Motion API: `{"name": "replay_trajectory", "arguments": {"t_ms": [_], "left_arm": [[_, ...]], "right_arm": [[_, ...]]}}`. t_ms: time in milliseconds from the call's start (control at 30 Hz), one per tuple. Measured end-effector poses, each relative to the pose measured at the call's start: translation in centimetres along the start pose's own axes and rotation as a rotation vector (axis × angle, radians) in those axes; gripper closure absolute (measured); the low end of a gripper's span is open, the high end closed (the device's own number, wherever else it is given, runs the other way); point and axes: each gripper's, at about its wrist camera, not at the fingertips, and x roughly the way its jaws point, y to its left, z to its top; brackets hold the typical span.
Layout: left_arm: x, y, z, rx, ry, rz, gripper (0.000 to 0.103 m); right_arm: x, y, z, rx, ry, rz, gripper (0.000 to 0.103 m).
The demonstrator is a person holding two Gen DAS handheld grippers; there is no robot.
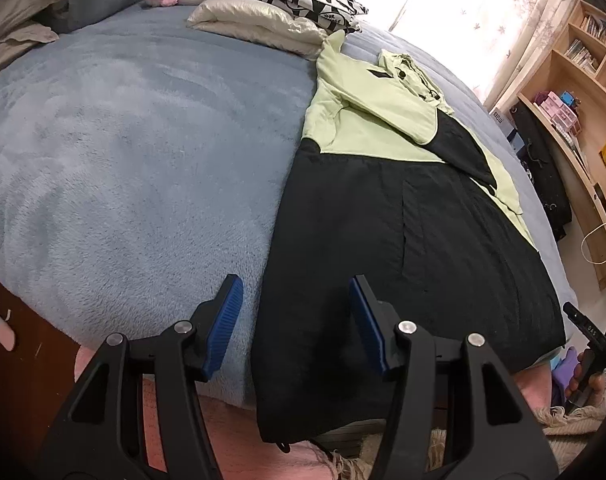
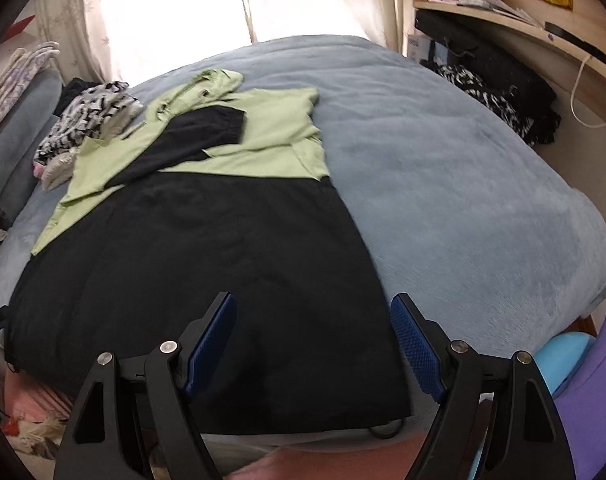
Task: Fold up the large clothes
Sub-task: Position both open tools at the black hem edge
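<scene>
Left wrist view: your left gripper [image 1: 295,312], ribbed blue pads apart and empty, hangs over the black-and-lime jacket [image 1: 403,240] spread on a plush blue blanket [image 1: 143,140]. Right wrist view: your right gripper [image 2: 315,344], jaws wide and empty, overhangs the jacket's matte black hem [image 2: 263,380].

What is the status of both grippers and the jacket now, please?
Left gripper open, empty. Right gripper open, empty. Black-and-green hooded jacket flat on bed, sleeves folded in. Hem unobstructed.
</scene>
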Motion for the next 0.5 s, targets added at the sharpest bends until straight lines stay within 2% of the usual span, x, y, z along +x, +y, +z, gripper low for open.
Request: {"name": "replay_trajectory", "arguments": {"t_ms": [267, 500], "left_arm": [[0.4, -1.0, -0.1, 0.032, 0.007, 0.030, 0.049], [0.6, -1.3, -0.2, 0.053, 0.014, 0.000, 0.044]], "right_arm": [[2.5, -2.0, -0.3, 0.072, 0.039, 0.038, 0.022], [1.9, -0.9, 0.0, 0.070, 0.043, 0.060, 0.022]]}}
